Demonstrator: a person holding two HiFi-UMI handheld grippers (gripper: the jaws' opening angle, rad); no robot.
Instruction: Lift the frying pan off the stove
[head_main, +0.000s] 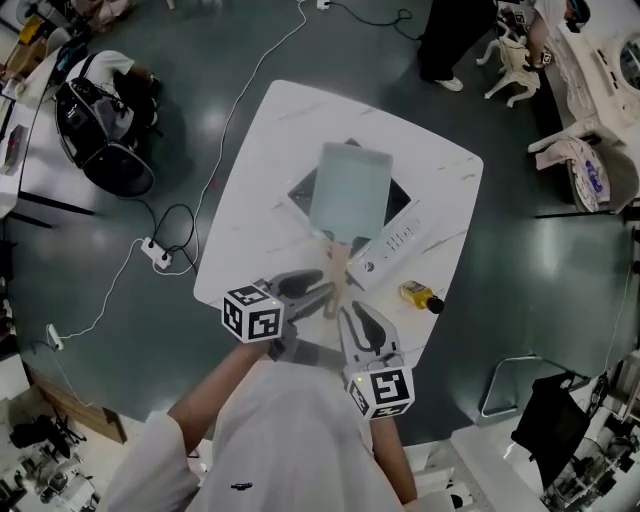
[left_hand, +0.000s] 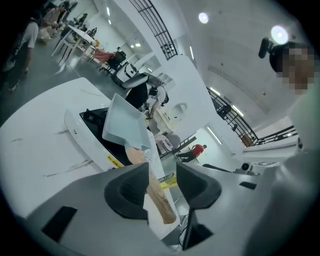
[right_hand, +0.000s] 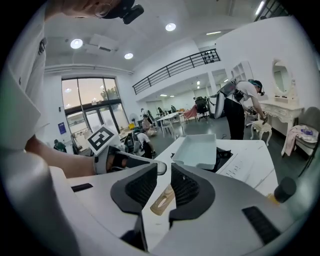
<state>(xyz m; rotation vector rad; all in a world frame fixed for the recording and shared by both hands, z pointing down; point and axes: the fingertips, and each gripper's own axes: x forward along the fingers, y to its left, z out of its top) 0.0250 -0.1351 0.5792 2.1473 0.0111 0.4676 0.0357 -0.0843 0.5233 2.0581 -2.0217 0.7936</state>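
A square pale blue frying pan (head_main: 350, 190) sits on the induction stove (head_main: 400, 236) on the white table (head_main: 270, 150). Its wooden handle (head_main: 337, 266) points toward me. My left gripper (head_main: 318, 292) comes in from the left, open, and the handle (left_hand: 157, 197) runs between its jaws, close to the left one. My right gripper (head_main: 350, 312) stands just short of the handle's end, open by a narrow gap, and the handle tip (right_hand: 162, 200) shows through that gap, below the jaws. The pan (left_hand: 125, 122) (right_hand: 200, 150) is in both gripper views.
A small yellow bottle with a black cap (head_main: 420, 296) lies on the table right of the stove. The table's near edge is just under my grippers. On the floor lie cables and a power strip (head_main: 157, 253); a black chair (head_main: 100, 120) stands far left.
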